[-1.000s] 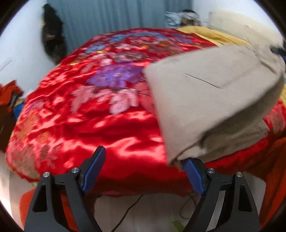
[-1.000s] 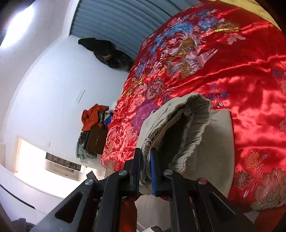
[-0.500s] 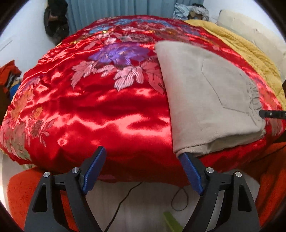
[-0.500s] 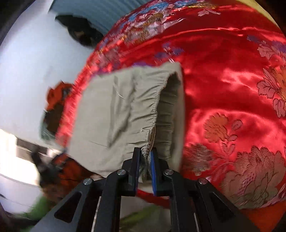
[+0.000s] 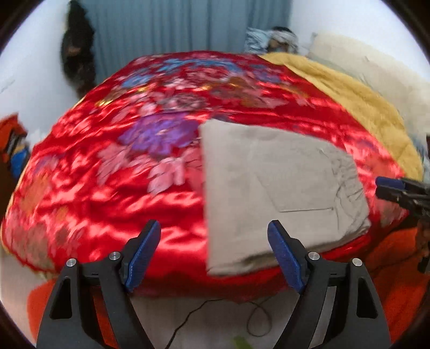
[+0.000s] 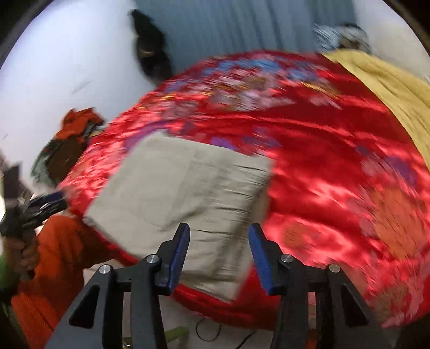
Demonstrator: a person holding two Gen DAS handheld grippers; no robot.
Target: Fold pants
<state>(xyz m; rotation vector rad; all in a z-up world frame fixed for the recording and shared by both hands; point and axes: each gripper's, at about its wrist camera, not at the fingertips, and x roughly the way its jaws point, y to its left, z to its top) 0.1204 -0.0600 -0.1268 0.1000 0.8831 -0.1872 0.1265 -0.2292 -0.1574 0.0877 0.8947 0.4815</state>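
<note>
The beige pants (image 5: pixel 276 185) lie folded into a flat rectangle on the red flowered bedspread (image 5: pixel 113 171), near the bed's front edge. They also show in the right wrist view (image 6: pixel 182 193), waistband side toward me. My left gripper (image 5: pixel 215 252) is open and empty, just short of the fold's front left corner. My right gripper (image 6: pixel 217 255) is open and empty, pulled back from the pants' near edge; it also shows at the right of the left wrist view (image 5: pixel 395 188).
A yellow blanket (image 5: pixel 357 102) and pale pillows cover the bed's right side. Blue curtains (image 5: pixel 188 24) hang behind. Dark clothing (image 5: pixel 78 51) hangs on the left wall. Orange clothes (image 6: pixel 78 123) are piled left of the bed. A cable (image 5: pixel 252 319) lies on the floor.
My right gripper laid the pants' upper half down flat, opened, let go of the waistband and drew back. My left gripper stayed open and shifted slightly.
</note>
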